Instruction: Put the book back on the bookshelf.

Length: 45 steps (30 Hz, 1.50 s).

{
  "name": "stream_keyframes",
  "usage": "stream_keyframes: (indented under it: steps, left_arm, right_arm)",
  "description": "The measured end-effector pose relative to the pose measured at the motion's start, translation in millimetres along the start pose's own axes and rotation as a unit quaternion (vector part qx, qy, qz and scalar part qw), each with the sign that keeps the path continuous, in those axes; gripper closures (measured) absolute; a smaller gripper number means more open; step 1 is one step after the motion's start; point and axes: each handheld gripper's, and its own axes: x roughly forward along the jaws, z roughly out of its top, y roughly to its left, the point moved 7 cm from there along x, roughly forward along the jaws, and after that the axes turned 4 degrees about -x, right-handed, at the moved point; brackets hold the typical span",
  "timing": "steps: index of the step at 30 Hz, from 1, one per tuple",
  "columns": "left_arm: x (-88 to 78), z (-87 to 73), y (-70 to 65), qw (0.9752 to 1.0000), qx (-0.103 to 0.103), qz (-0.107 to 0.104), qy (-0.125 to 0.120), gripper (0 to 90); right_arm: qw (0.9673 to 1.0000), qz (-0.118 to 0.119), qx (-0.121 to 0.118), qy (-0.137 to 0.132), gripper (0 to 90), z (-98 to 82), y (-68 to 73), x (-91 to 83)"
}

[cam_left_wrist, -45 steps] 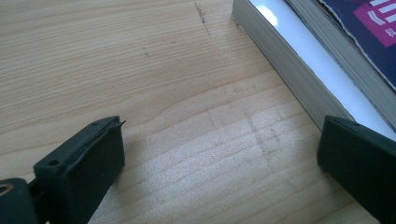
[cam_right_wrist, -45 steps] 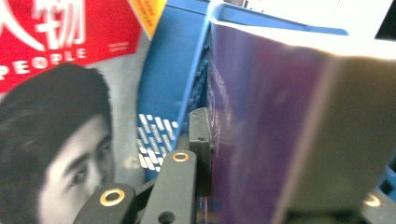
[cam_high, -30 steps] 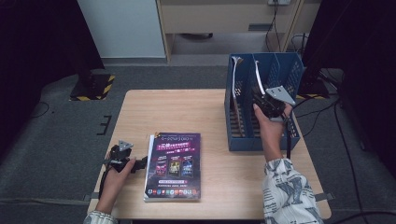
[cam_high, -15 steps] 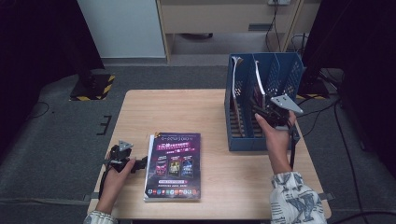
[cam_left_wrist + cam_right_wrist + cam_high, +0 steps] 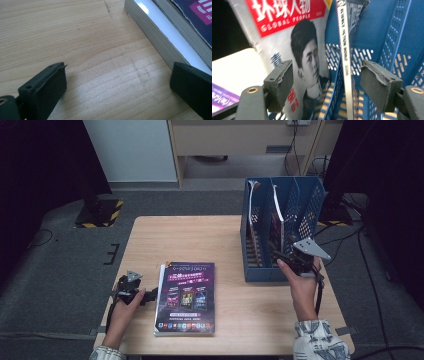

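**Item 1. Right gripper** (image 5: 281, 257). Held at the open front of the blue file rack (image 5: 260, 270). Its jaws have just been opening and now stand wide, nothing pressed between the pads. In the right gripper view (image 5: 325, 85) a thin magazine spine (image 5: 345, 50) stands upright between the jaws, apart from both; a second magazine with a red masthead (image 5: 294, 37) leans to the left of it, behind the left jaw.

**Item 2. Left gripper** (image 5: 150, 296). Low at the table (image 5: 190, 237), jaws wide and empty, just beside the left edge of the purple-covered magazine (image 5: 186, 297). In the left gripper view (image 5: 117, 87) the page block (image 5: 152, 37) lies by the right jaw; whether they touch cannot be told.

**Handling note (judgement).** The step in hand looks like freeing the standing magazine in its slot. Done well: draw the right gripper straight back along the spine's line, jaws kept wide so neither pad drags the spine or the leaning cover. For the flat magazine, one jaw would need to slide under the page block before closing.

**Item 3. Surface.** Pale wood-grain tabletop, faintly scuffed.

**Item 4. Room.** Grey carpet; yellow-and-black striped stand base (image 5: 102, 212) far left of the left gripper; cables (image 5: 350, 235) trail right of the rack.
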Motion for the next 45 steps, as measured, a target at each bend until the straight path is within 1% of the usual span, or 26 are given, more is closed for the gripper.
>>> stream_keyframes:
  steps: [2, 5, 7, 9, 10, 12, 16, 18, 20, 22, 27, 32, 35, 36, 37, 38, 39, 43, 45]
  left_arm:
    - [0.0, 0.0, 0.0, 1.0000, 0.000, 0.000, 0.000, 0.3]
    - [0.0, 0.0, 0.0, 1.0000, 0.000, 0.000, 0.000, 0.3]
    - [0.0, 0.0, 0.0, 1.0000, 0.000, 0.000, 0.000, 0.2]
    - [0.0, 0.0, 0.0, 1.0000, 0.000, 0.000, 0.000, 0.3]
    - [0.0, 0.0, 0.0, 1.0000, 0.000, 0.000, 0.000, 0.3]
    - [-0.1, 0.0, 0.0, 1.0000, 0.000, 0.000, 0.000, 0.3]
    - [-0.4, 0.1, -0.2, 1.0000, 0.000, -0.002, -0.001, 1.0]
    - [-0.6, 0.3, -0.4, 1.0000, 0.001, -0.004, -0.002, 1.8]
    - [-1.1, 0.6, -0.7, 1.0000, -0.001, -0.006, -0.004, 2.9]
    - [-2.3, 1.4, -1.1, 0.9999, -0.005, -0.008, -0.006, 4.4]
    - [-6.1, 4.0, -3.0, 0.9998, -0.006, -0.011, -0.013, 4.9]
    - [-7.2, 5.6, -3.2, 0.9998, -0.009, -0.012, -0.015, 5.2]
    - [-10.6, 7.8, -5.9, 0.9994, -0.015, -0.019, -0.024, 5.4]
    - [-12.4, 8.3, -6.4, 0.9994, -0.011, -0.021, -0.025, 5.4]
    - [-13.6, 9.0, -7.8, 0.9992, -0.012, -0.023, -0.029, 5.8]
    - [-14.9, 9.4, -8.4, 0.9993, -0.009, -0.024, -0.028, 6.3]
    - [-15.8, 10.0, -9.8, 0.9991, -0.012, -0.025, -0.031, 6.8]
    - [-20.2, 12.3, -13.0, 0.9989, -0.009, -0.030, -0.036, 8.4]
    - [-21.5, 13.3, -14.9, 0.9987, -0.006, -0.031, -0.039, 9.2]
  right_arm:
    - [0.9999, 0.006, -0.008, 0.003, 26.8, -4.9, 5.5, -6.4]
    - [0.9998, 0.016, -0.006, 0.011, 25.9, -13.0, 11.9, -16.1]
    - [0.9998, 0.016, -0.005, 0.011, 25.3, -15.8, 14.8, -22.4]
    - [0.9997, 0.022, -0.001, 0.011, 24.7, -18.0, 19.8, -26.6]
    - [0.9996, 0.025, -0.003, 0.012, 24.7, -19.1, 23.5, -28.0]
    - [0.9992, 0.033, -0.014, 0.015, 23.0, -21.5, 33.3, -28.8]
    - [0.9979, 0.056, -0.017, 0.026, 17.6, -23.9, 51.9, -24.7]
    - [0.9972, 0.064, -0.026, 0.026, 15.3, -23.7, 61.0, -22.8]
    - [0.9964, 0.073, -0.031, 0.029, 14.3, -23.2, 68.5, -21.9]
    - [0.9957, 0.083, -0.033, 0.025, 14.7, -21.9, 76.7, -21.8]
    - [0.9927, 0.109, -0.042, 0.029, 13.7, -22.6, 96.4, -20.2]
    - [0.9877, 0.136, -0.062, 0.046, 14.5, -29.8, 114.1, -15.5]
    - [0.9855, 0.148, -0.065, 0.051, 15.0, -32.4, 122.7, -13.1]
    - [0.9848, 0.152, -0.066, 0.053, 14.9, -32.9, 125.7, -12.4]
    - [0.9840, 0.156, -0.068, 0.055, 14.9, -33.7, 128.7, -11.8]
    - [0.9832, 0.159, -0.068, 0.058, 14.9, -34.5, 131.6, -11.2]
    - [0.9825, 0.162, -0.071, 0.059, 15.0, -35.1, 134.4, -10.3]
    - [0.9803, 0.172, -0.071, 0.065, 15.3, -37.7, 144.1, -6.3]
    - [0.9789, 0.177, -0.072, 0.073, 15.0, -40.1, 149.0, -3.3]
